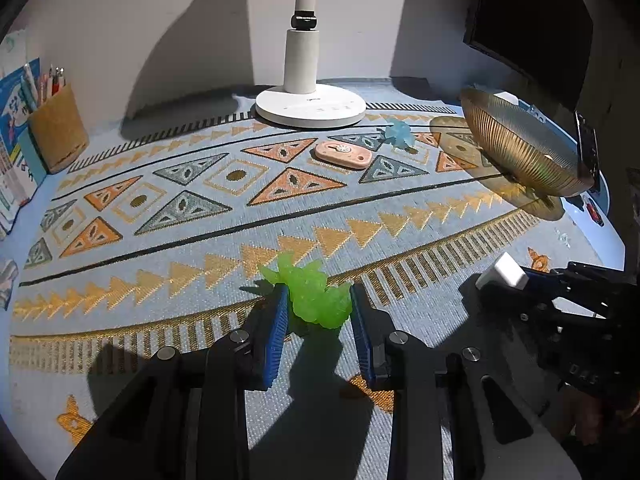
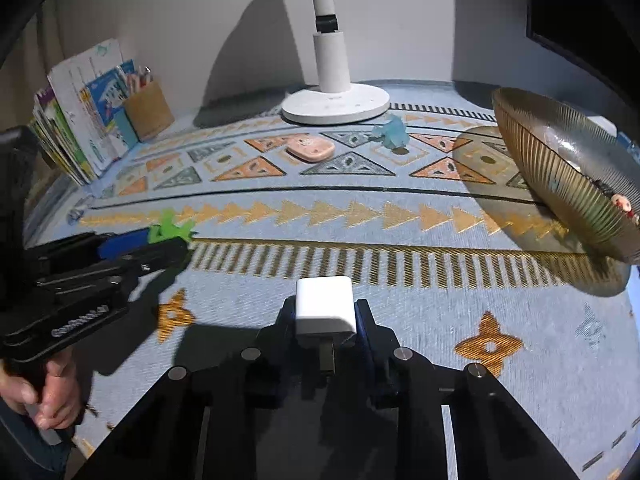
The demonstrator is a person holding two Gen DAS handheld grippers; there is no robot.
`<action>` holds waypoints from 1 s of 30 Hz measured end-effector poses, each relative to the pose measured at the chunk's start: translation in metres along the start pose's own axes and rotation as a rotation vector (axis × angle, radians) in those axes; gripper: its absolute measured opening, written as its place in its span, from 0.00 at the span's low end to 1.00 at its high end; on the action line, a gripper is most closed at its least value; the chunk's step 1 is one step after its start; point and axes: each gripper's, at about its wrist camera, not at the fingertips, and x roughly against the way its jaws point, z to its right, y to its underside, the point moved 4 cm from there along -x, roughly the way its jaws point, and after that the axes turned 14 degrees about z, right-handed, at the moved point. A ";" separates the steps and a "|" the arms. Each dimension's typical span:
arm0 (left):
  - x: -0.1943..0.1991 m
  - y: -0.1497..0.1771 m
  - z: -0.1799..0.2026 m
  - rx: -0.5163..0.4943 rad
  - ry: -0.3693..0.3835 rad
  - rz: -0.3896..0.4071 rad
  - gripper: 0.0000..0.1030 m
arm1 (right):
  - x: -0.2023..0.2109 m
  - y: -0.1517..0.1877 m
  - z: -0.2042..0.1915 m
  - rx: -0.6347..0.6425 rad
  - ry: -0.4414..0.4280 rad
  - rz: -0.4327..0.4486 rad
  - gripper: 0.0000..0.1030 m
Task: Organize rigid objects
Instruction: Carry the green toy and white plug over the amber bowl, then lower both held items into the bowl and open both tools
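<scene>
**A:** On the near edge of the patterned mat (image 1: 168, 216), what's each gripper got?

**B:** The left gripper (image 1: 318, 312) has its blue pads clamped on a green translucent toy (image 1: 316, 294), jaws narrowed down to it, toy right at the mat. The right gripper (image 2: 325, 316) is pinched tight on a white charger cube (image 2: 325, 307), held just above the mat, near side, right of the green one. You can see a hand (image 2: 48, 396) gripping the left tool's handle in the right wrist view.

**A:** Containers?

**B:** A ribbed amber glass bowl (image 2: 560, 176) on the far right. There's a small pinkish-white thing (image 2: 624, 205) inside near the rim, can't tell what it is. Far left, a tan pen holder (image 1: 58, 130) stuffed with pens and pencils, and books (image 2: 80, 120) standing beside it.

**A:** Anything else lying about?

**B:** Pink oval gadget (image 1: 343, 154) and a pale blue translucent toy (image 1: 398, 133) mid-mat, both just in front of the white lamp base (image 1: 310, 106). Dark monitor (image 1: 528, 24) far right, behind the bowl. Mat between the grippers and the bowl looks open.
</scene>
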 end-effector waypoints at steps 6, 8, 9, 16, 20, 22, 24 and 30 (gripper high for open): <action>0.010 -0.032 0.016 0.024 0.058 0.053 0.27 | 0.038 -0.035 0.026 -0.042 0.036 0.115 0.26; 0.018 -0.058 0.032 0.006 0.095 0.100 0.27 | 0.059 -0.055 0.047 -0.068 0.066 0.174 0.26; 0.022 -0.075 0.043 -0.012 0.118 0.130 0.27 | 0.069 -0.065 0.059 -0.075 0.086 0.202 0.26; 0.022 -0.168 0.128 -0.107 0.264 0.247 0.27 | 0.143 -0.134 0.165 -0.149 0.313 0.390 0.26; 0.001 -0.196 0.170 -0.128 0.322 0.259 0.27 | 0.168 -0.158 0.213 -0.204 0.396 0.446 0.26; -0.017 -0.201 0.189 -0.127 0.352 0.238 0.27 | 0.169 -0.160 0.230 -0.227 0.426 0.445 0.26; -0.040 -0.197 0.205 -0.132 0.365 0.200 0.27 | 0.160 -0.159 0.249 -0.261 0.443 0.418 0.26; -0.098 -0.158 0.238 -0.175 0.363 0.054 0.27 | 0.108 -0.126 0.284 -0.351 0.459 0.253 0.26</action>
